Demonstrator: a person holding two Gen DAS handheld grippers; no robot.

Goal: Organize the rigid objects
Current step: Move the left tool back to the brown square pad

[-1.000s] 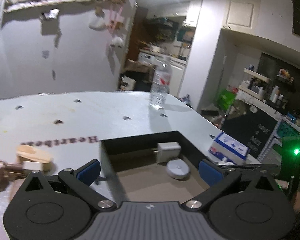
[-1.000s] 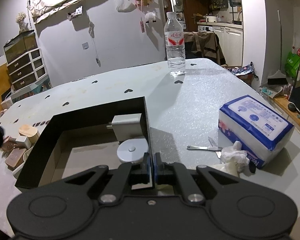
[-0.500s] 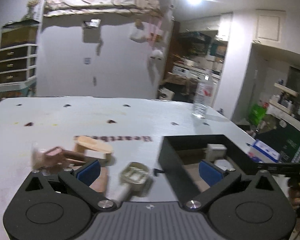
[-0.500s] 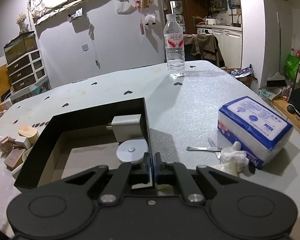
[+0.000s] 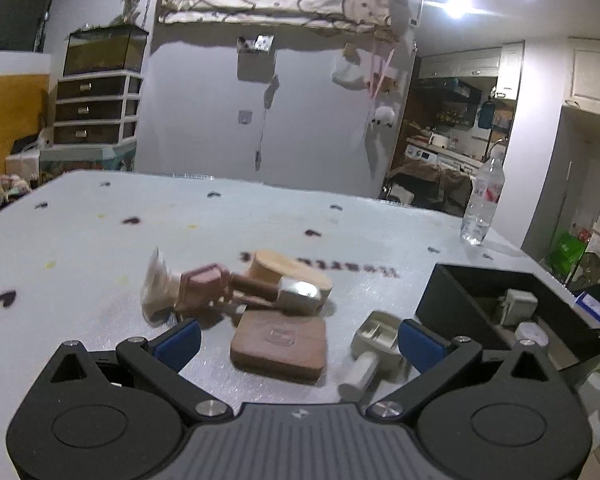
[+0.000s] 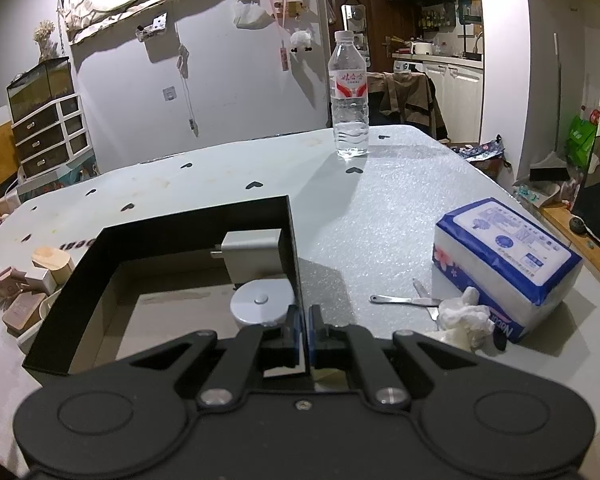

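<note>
The brown flat block [image 5: 278,342] sat low in the centre of my left-wrist frame, right between the spread blue pads [image 5: 179,340] of my left claw [image 5: 298,340], and that was the change: a second earlier this view was filled by the black box with only a sliver of the clutter at the left edge, and I had swung across and down until the loose pile was dead ahead. My left claw was wide open and held nothing, so I judged a pick was next, with the brown block or the cream handled piece [image 5: 374,346] at lower right the likeliest target. Behind them lay the pink-and-brown toy [image 5: 204,288] and the round wooden piece [image 5: 290,276], touching in a heap, somewhat blurred. The black box [image 5: 500,296] had slid to the right edge. My right claw [image 6: 302,328] had not budged; it was clamped shut on the box's right wall [image 6: 294,256], steadying it. Only the right-wrist view showed the inside properly: a white charger [image 6: 254,254] and a grey puck [image 6: 262,306] in the far right corner, plus the tissue pack [image 6: 504,252], tweezers [image 6: 406,301] and water bottle [image 6: 349,96] on the table [image 6: 380,200] beyond. Only the left view showed the pile up close.
</note>
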